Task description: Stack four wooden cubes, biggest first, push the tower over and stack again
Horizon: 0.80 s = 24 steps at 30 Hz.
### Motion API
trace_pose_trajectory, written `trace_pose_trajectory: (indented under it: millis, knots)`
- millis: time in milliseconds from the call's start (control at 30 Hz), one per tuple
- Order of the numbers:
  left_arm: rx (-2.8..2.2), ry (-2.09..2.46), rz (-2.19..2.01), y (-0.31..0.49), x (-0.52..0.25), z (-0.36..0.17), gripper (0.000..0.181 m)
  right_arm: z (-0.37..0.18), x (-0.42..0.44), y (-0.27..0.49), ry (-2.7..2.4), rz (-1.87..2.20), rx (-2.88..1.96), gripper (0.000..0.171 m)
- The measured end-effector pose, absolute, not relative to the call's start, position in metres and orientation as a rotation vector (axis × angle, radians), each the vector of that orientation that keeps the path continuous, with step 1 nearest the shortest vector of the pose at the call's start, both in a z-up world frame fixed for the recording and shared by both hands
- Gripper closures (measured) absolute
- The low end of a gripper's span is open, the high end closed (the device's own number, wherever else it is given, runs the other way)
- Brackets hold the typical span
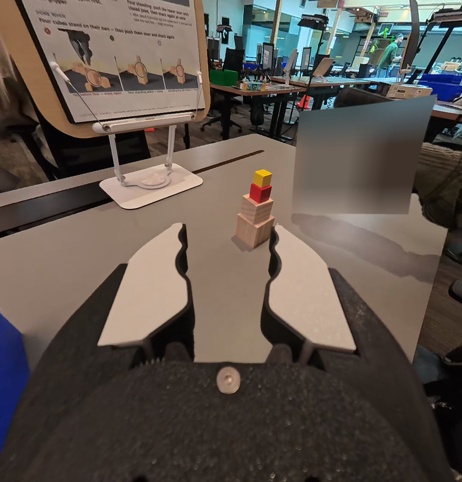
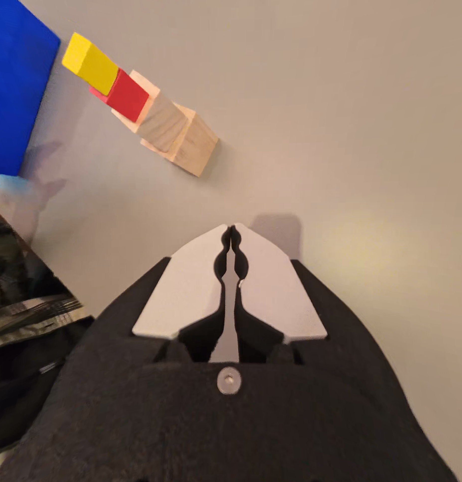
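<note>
My left gripper [image 1: 228, 229] gapes empty just before the four-cube tower [image 1: 256, 211] on the desk [image 1: 68, 260]; my right gripper [image 2: 231, 229], clenched on nothing, hangs apart from the tower.

A grey bench [image 1: 68, 260] carries a white stand [image 1: 151, 186] near its far edge, holding up a wooden board [image 1: 202, 78] with a printed sheet [image 1: 115, 60] clipped to it. Behind are dark desks [image 1: 256, 91], office chairs [image 1: 232, 61], blue bins [image 1: 441, 84] and a person in green [image 1: 390, 56]. A blue shape [image 2: 15, 86] sits at the left edge.
</note>
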<state>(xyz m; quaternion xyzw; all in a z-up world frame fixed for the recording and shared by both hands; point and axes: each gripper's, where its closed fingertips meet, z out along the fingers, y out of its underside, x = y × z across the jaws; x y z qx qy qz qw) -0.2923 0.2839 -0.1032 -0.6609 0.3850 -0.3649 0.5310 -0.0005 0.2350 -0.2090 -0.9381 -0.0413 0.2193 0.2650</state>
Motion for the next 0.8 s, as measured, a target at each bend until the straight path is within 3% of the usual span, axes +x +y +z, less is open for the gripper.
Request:
trace_pose_trajectory:
  millis: [33,533,800]
  knots:
    - [-1.569,0.92,-0.868,0.282,-0.294,-0.102,0.121,-0.209,-0.007,0.237,-0.112,0.603,-2.575,0.171]
    - [-1.52,0.866,-0.862,0.278,-0.336,-0.074,0.123,-0.232,-0.067,0.309,0.058,0.418,-2.858,0.171]
    - [-1.531,0.889,-0.858,0.279,-0.333,-0.079,0.124,-0.201,-0.124,0.327,-0.161,0.433,-2.777,0.171]
